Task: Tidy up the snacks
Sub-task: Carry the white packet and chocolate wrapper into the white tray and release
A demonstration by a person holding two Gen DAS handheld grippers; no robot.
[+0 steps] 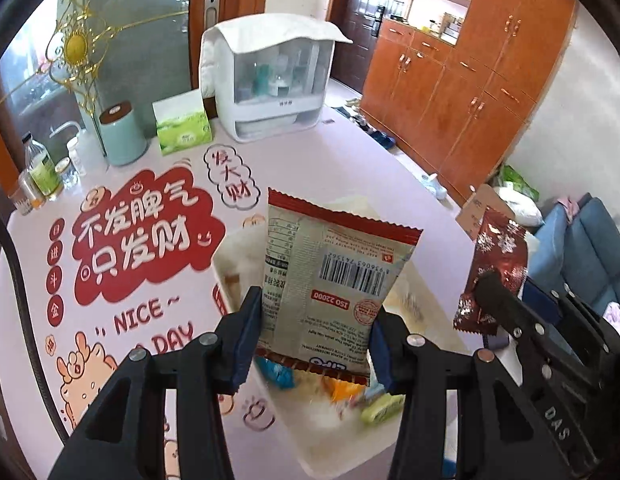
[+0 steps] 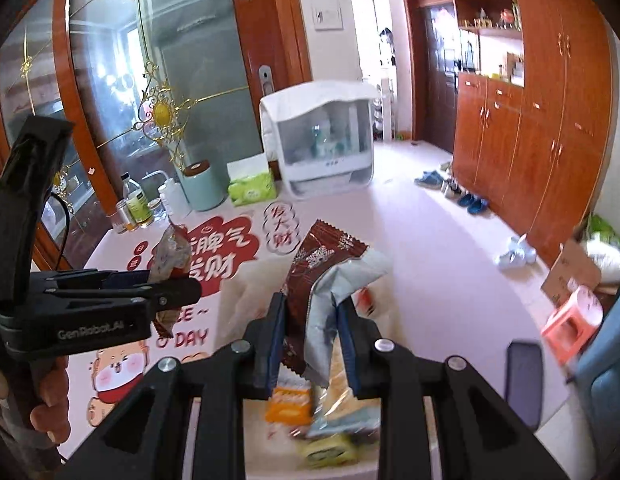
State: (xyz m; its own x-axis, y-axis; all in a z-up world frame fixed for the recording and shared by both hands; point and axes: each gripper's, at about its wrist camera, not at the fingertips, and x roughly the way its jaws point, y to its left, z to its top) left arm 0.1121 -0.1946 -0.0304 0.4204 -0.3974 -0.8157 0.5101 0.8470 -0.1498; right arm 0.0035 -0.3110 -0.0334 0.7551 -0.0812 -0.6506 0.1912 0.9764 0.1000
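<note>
Between our left gripper's [image 1: 313,336] blue pads [image 1: 246,336] we hold a pale snack packet with a red top band [image 1: 329,276], pinched across its width near the lower end, so its long axis runs up and away from the fingers and the barcode side faces the camera. The jaws stand partly closed, just as wide as the packet. Our right gripper [image 2: 311,336] is narrower still, squeezed on a dark red snowflake wrapper [image 2: 310,280]; a crumpled silvery packet [image 2: 341,292] sits bunched beside it between the same pads, though we cannot tell whether that one is truly gripped or only wedged there. Its wrapper also points up and forward from the fingertips.

Directly beneath both grippers lies a white tray [image 1: 226,272] on the table [image 1: 310,160], with loose snacks in it: an orange packet [image 2: 290,400], a yellow-green one [image 2: 325,452] and something blue [image 1: 276,372], all blurred. Both packets hang above this pile, clear of it.

We judge both hands equally placed, side by side over the tray. Wherever each packet is to go, the coming move turns on lowering it by its free upper end, since the held ends sit nearest us.

Farther off stand a green tissue box [image 1: 182,128], a mint canister [image 1: 122,136] and a white covered organizer [image 1: 270,80].
</note>
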